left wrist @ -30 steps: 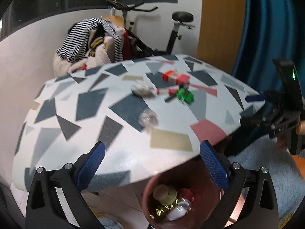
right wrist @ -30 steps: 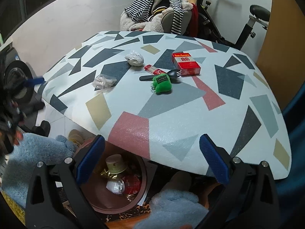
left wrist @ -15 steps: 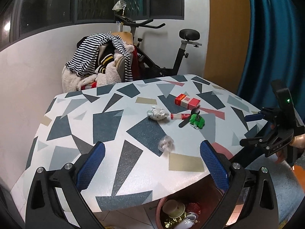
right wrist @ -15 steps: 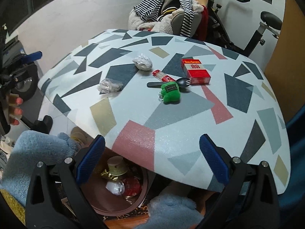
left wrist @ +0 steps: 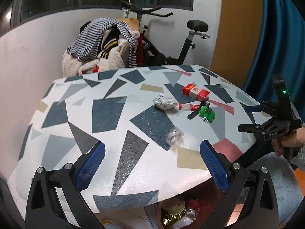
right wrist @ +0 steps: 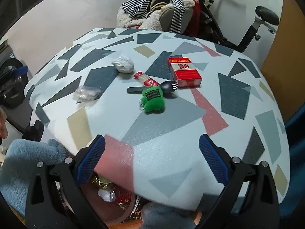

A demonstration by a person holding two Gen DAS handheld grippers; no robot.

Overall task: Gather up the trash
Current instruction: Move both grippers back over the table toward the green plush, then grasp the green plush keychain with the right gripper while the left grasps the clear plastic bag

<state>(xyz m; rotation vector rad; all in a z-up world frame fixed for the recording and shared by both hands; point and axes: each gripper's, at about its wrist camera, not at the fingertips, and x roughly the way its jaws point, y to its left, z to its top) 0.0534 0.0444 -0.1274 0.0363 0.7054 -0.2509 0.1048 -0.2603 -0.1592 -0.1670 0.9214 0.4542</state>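
Under the table (left wrist: 133,171), a half-hidden bin (left wrist: 159,212) holds trash; both grippers (left wrist: 152,167) (right wrist: 151,161) gape empty.

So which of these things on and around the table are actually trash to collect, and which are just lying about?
Likely the job:
crumpled white paper
crumpled clear wrapper
red sachet
bin under the table

Probably just lying about:
green keychain
black spork
red box
exercise bike
clothes pile

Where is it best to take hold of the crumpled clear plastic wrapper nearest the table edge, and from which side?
Grip the crumpled clear plastic wrapper across its bunched middle, coming from above: it is a low, soft lump lying flat, apart from the other things.
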